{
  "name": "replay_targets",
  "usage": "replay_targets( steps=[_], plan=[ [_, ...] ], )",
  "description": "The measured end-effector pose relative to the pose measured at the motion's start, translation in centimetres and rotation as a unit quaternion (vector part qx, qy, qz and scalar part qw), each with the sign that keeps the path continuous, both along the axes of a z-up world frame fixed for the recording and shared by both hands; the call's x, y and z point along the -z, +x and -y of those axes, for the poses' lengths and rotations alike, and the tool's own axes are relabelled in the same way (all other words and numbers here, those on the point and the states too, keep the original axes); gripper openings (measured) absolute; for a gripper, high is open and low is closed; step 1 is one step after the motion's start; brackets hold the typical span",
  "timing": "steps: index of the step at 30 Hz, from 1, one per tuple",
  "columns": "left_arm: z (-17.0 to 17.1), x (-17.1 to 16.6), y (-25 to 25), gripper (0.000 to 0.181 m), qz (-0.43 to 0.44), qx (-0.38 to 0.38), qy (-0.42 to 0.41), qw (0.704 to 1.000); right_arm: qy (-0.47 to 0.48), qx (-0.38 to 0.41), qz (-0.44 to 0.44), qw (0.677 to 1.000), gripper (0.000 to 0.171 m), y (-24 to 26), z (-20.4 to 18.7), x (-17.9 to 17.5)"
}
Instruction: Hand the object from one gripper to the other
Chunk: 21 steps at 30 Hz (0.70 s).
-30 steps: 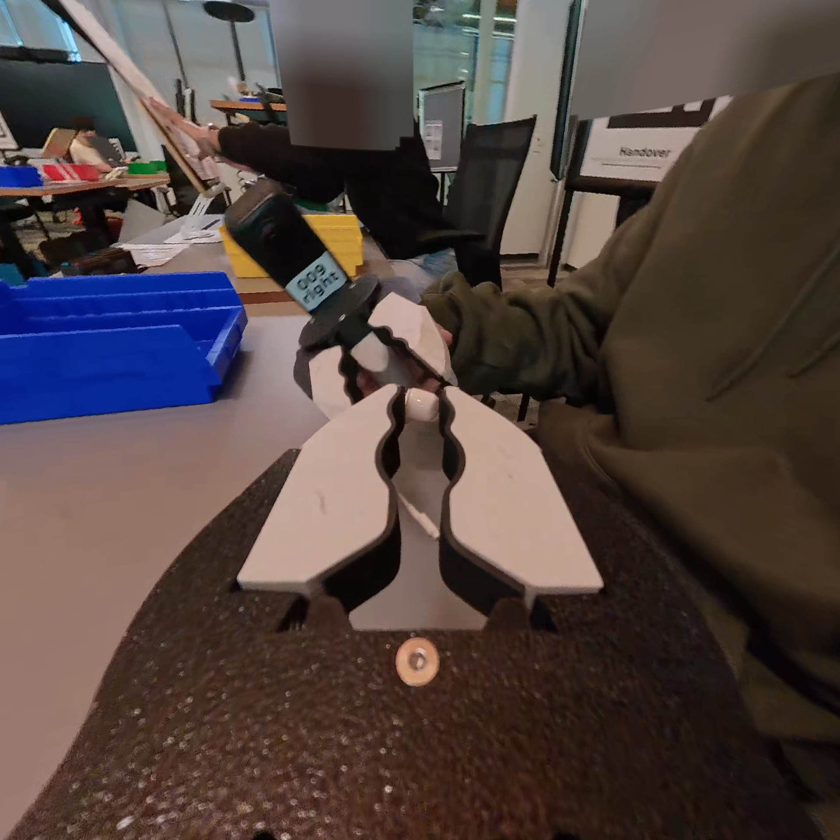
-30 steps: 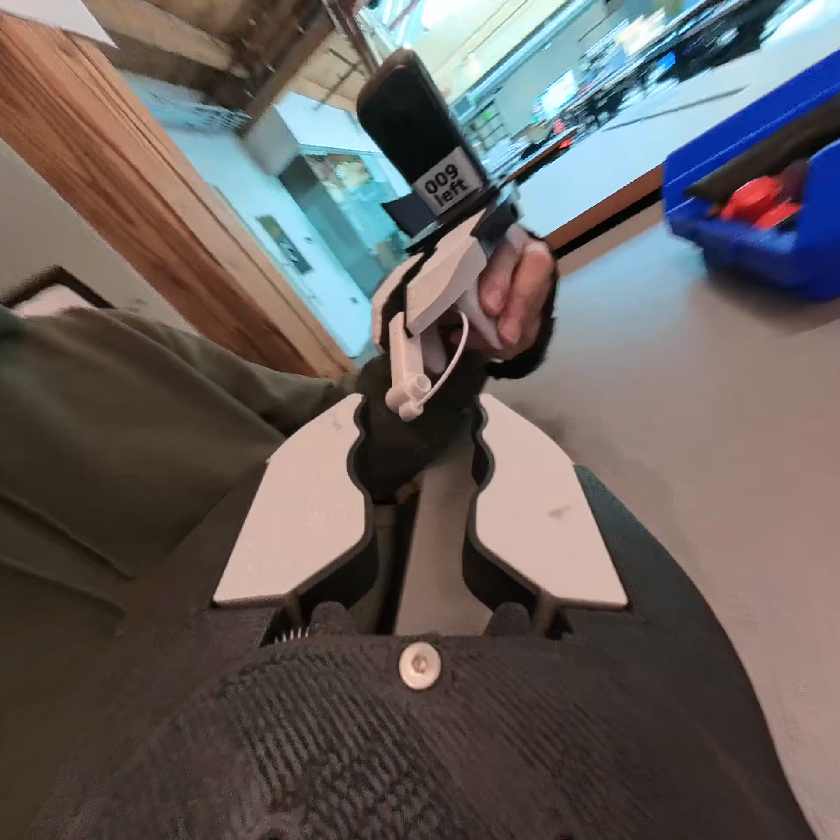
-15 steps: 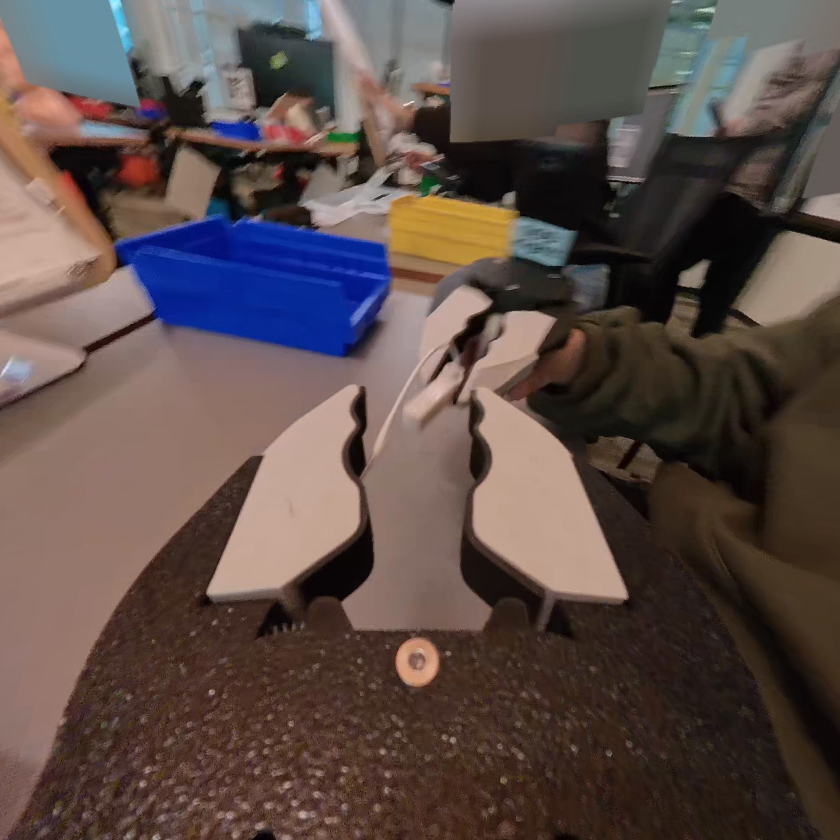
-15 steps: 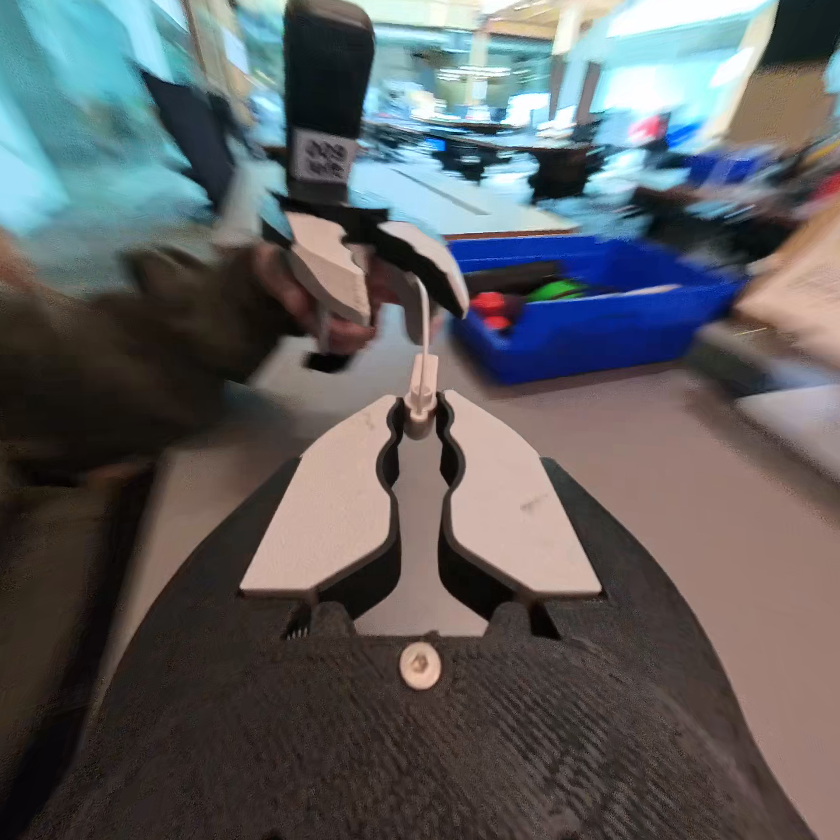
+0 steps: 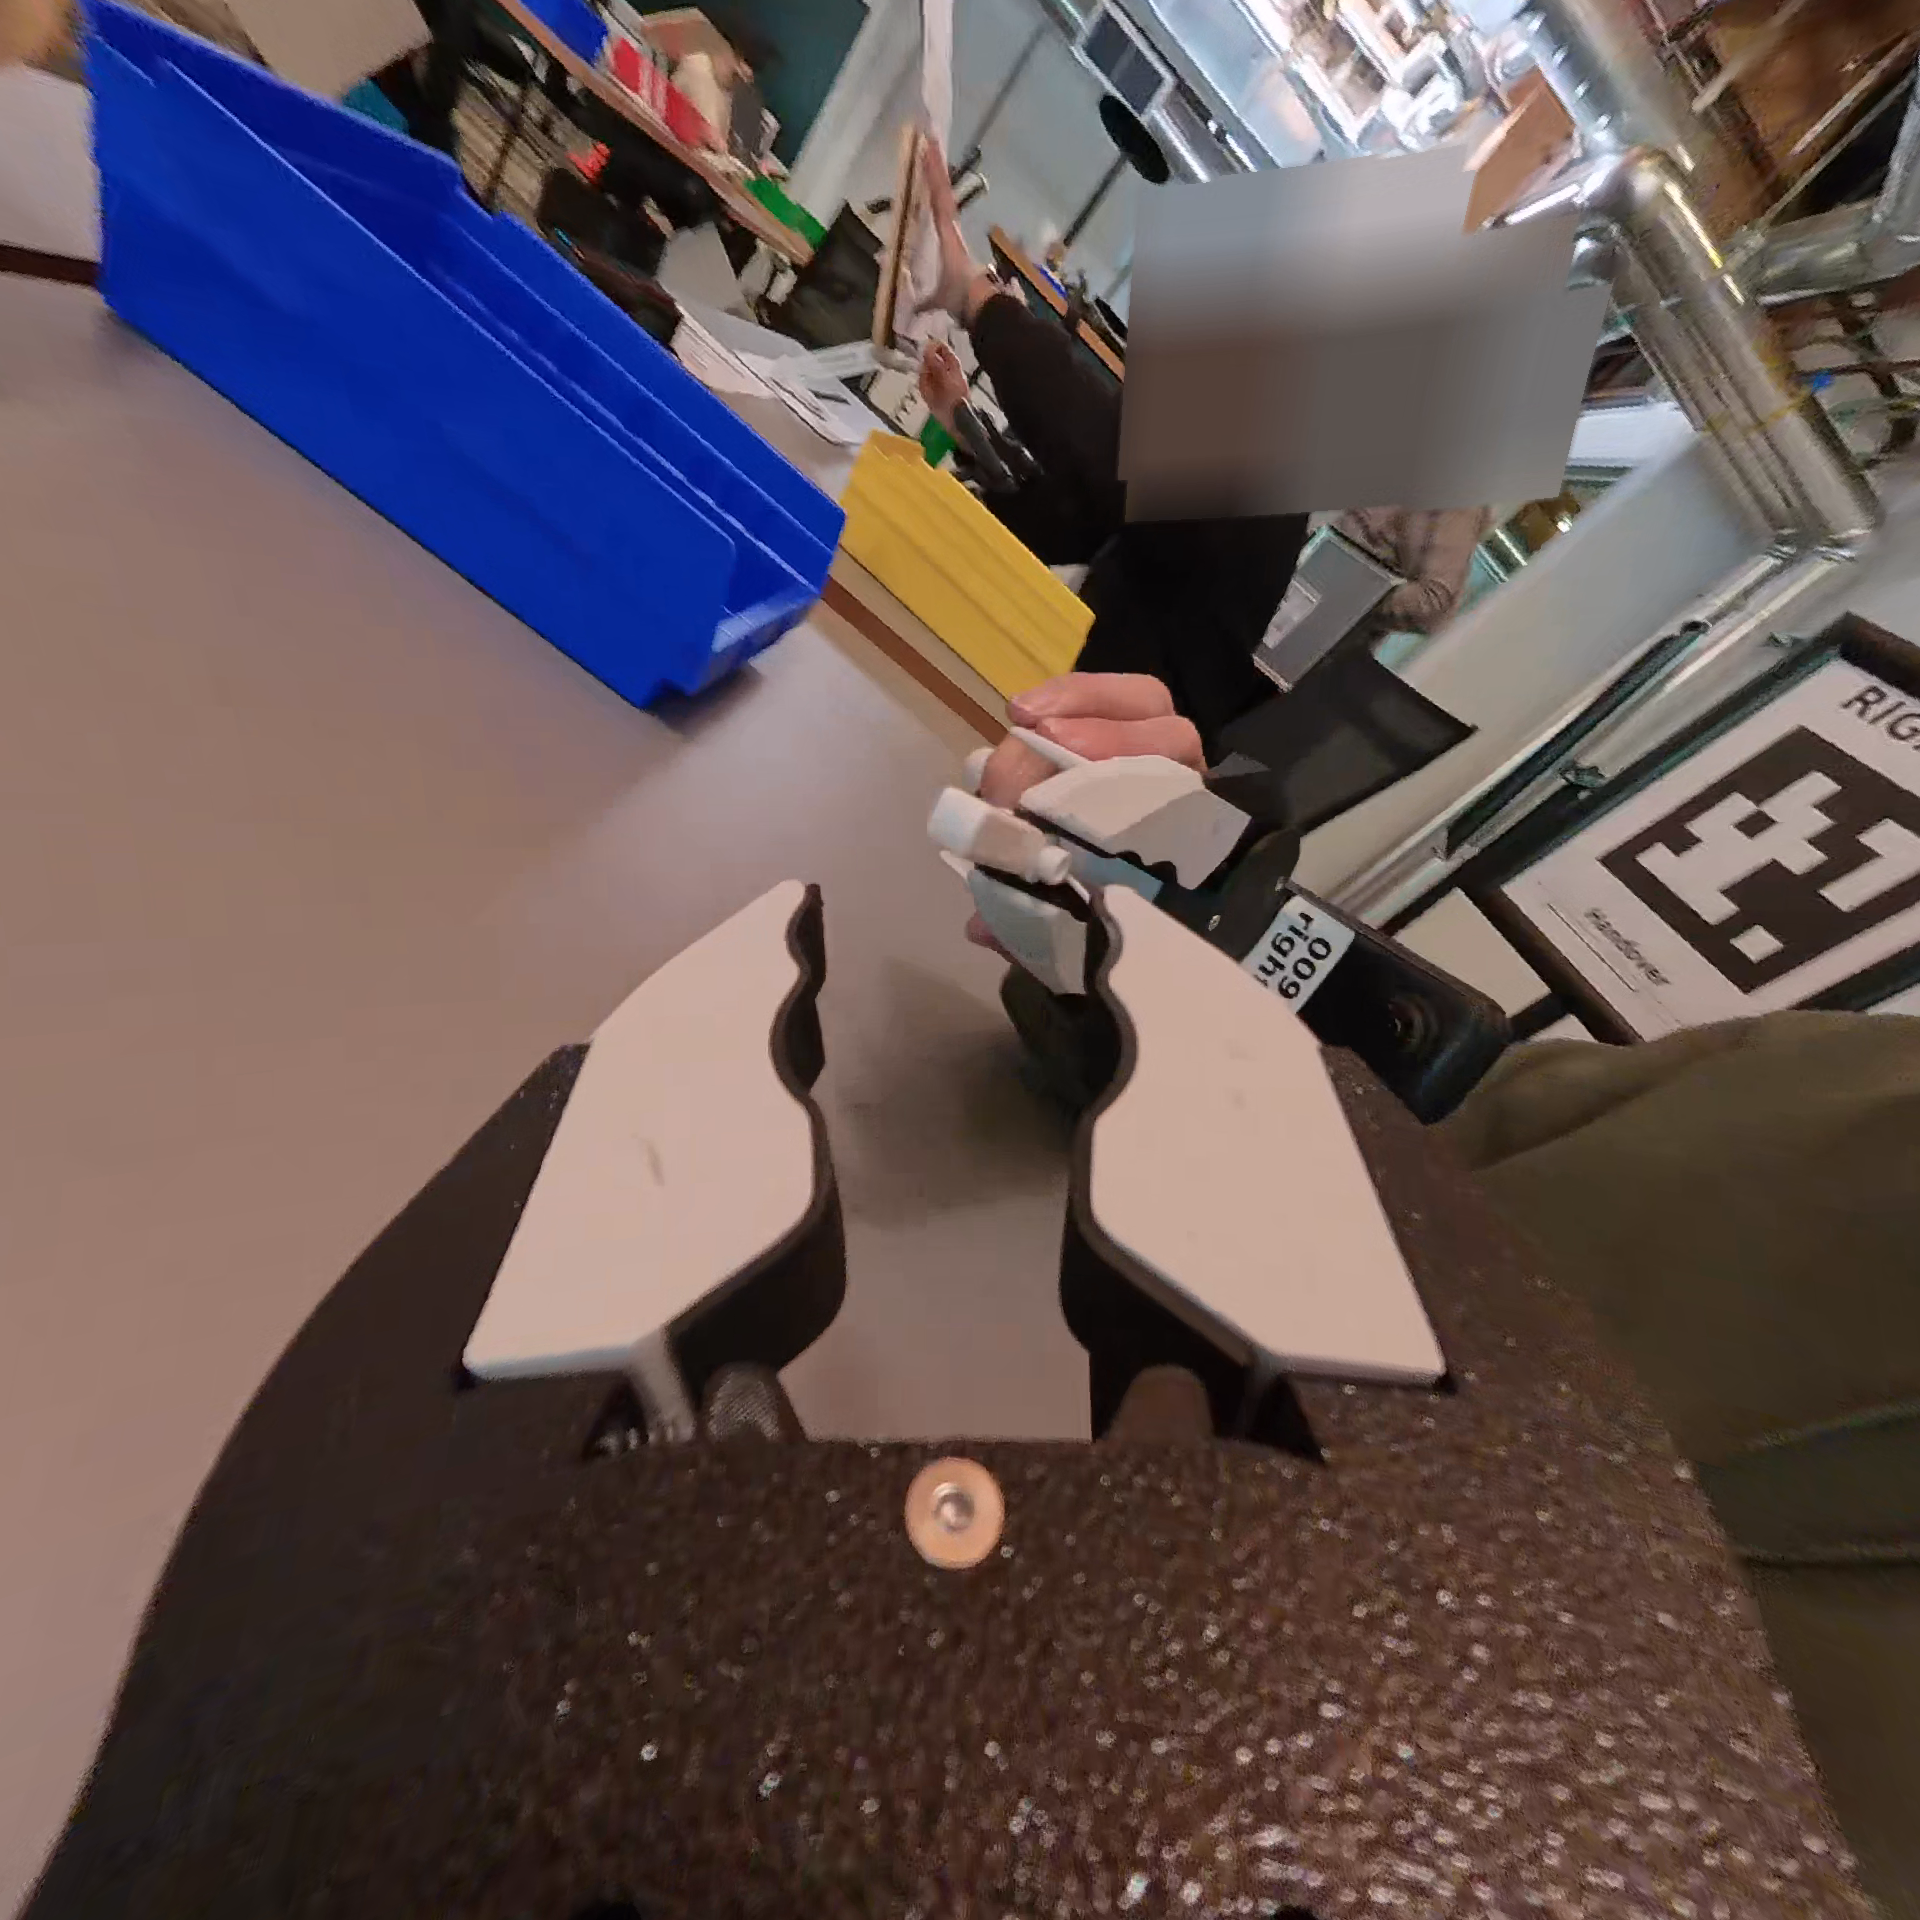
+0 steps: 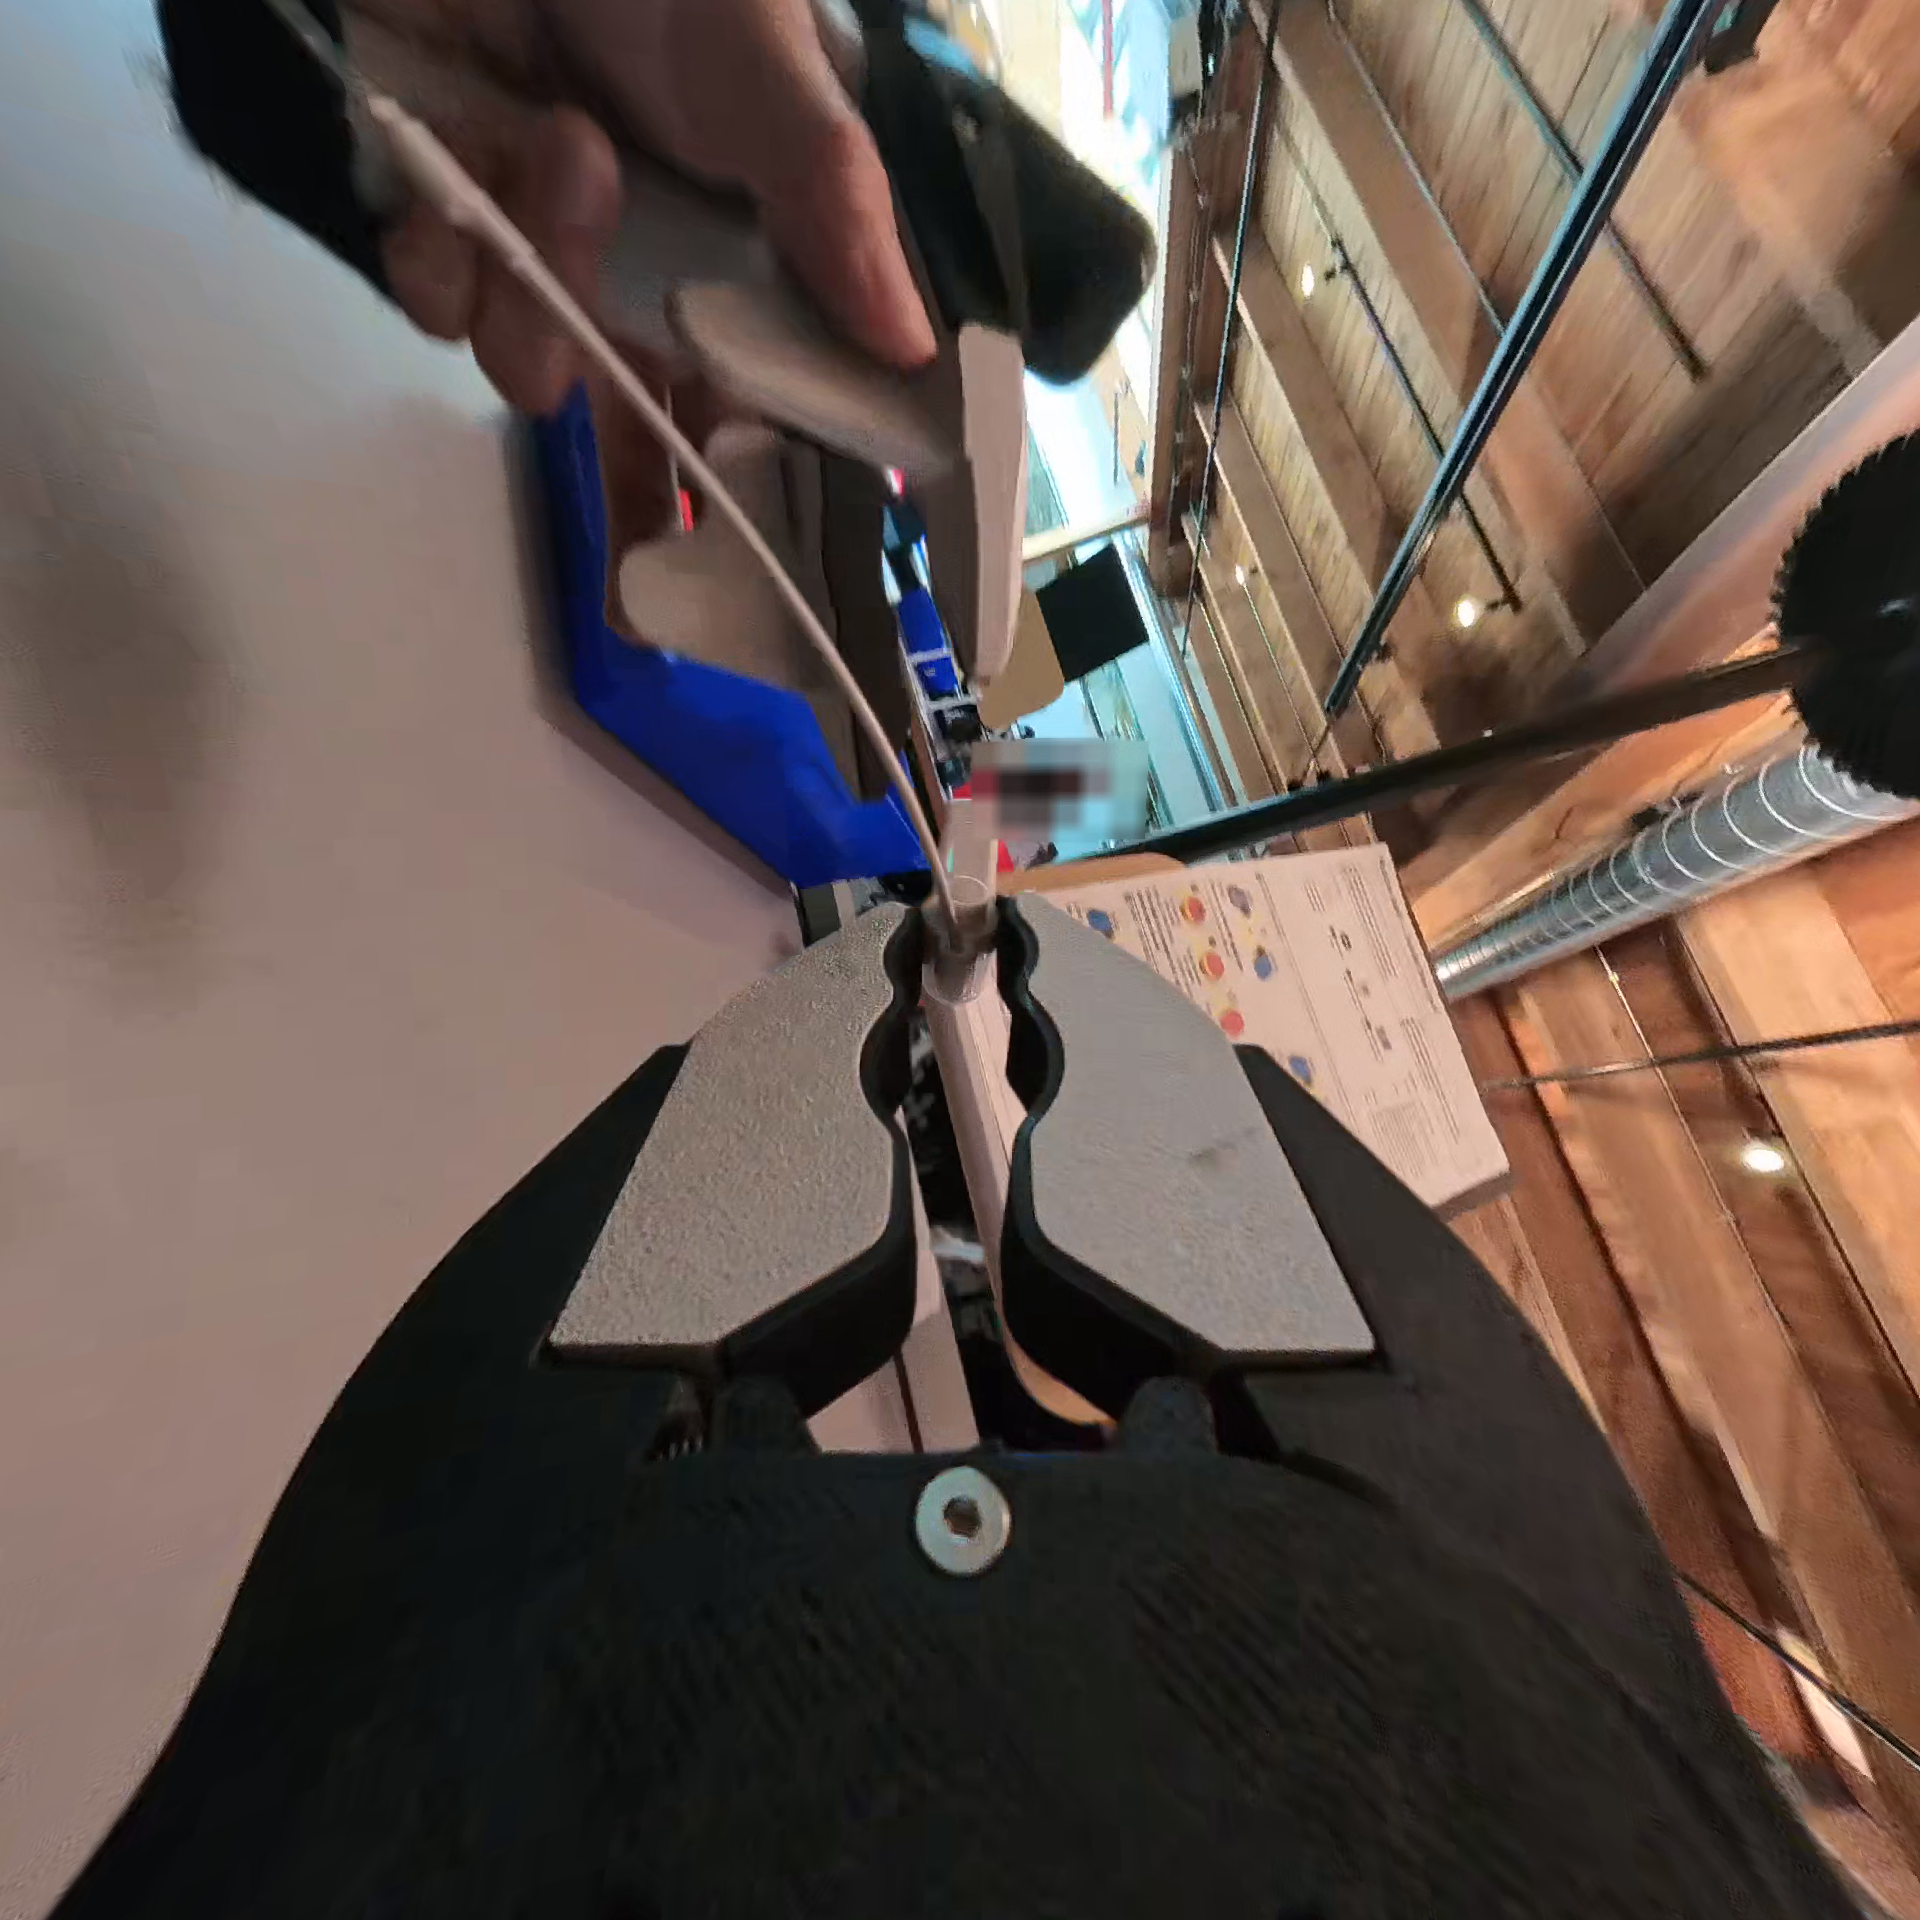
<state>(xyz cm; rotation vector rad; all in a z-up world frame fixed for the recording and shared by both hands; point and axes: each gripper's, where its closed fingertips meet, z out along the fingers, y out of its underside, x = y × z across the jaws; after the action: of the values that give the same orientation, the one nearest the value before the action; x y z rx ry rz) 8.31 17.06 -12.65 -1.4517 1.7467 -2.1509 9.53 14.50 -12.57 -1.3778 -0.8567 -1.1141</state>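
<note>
The right hand-held gripper [image 6: 961,940] is clenched on the object, a small white plug with a thin pale cable [image 6: 727,540], pinching its stubby barrel right at the fingertips. In the left wrist view the same white plug [image 5: 992,831] shows as a short cylinder sticking out sideways from the right tool's pinched fingers, held in the air above the grey tabletop [image 5: 260,883]. The left hand-held gripper [image 5: 956,940] is released, its jaws spread wide with nothing between them, just beside the plug but not touching it. The cable arcs away from the plug toward the person's left hand [image 6: 644,177]; where its far end goes is too blurred to tell. The piece looks very light, with a stiff, smooth barrel and a limp cord that will swing and drag. The barrel seems the better place to grip than the cord, which would likely slip through the pads. A blue bin [image 5: 436,395] sits farther back on the tabletop.
</note>
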Motion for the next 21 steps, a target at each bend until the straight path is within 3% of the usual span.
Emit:
replay_targets(
  steps=[5, 8, 14, 17, 21],
  plan=[
    [1.4, 0.5, -0.5, 0.043, 0.005, 0.047, -0.005, 0.999, 0.007, -0.058, -0.048, 0.997, 0.013, -2.0, -0.4, 0.0],
    [2.2, 0.3, -1.3, 0.016, 0.024, 0.083, -0.005, 0.996, 0.002, -0.083, -0.082, 0.993, 0.013, -2.7, -0.5, 0.1],
    [2.1, 0.1, -1.5, 0.012, 0.088, 0.081, 0.036, 0.992, -0.018, -0.124, -0.189, 0.974, 0.015, -2.9, -0.4, 0.4],
    [1.3, -0.5, -1.3, 0.012, 0.136, 0.051, 0.062, 0.987, -0.022, -0.157, -0.302, 0.94, 0.025, -2.7, -0.3, 0.0],
    [0.0, -1.8, -1.1, 0.012, 0.194, 0.01, 0.067, 0.979, -0.015, -0.201, -0.484, 0.851, 0.041, -1.7, 0.0, -1.1]
  ],
)
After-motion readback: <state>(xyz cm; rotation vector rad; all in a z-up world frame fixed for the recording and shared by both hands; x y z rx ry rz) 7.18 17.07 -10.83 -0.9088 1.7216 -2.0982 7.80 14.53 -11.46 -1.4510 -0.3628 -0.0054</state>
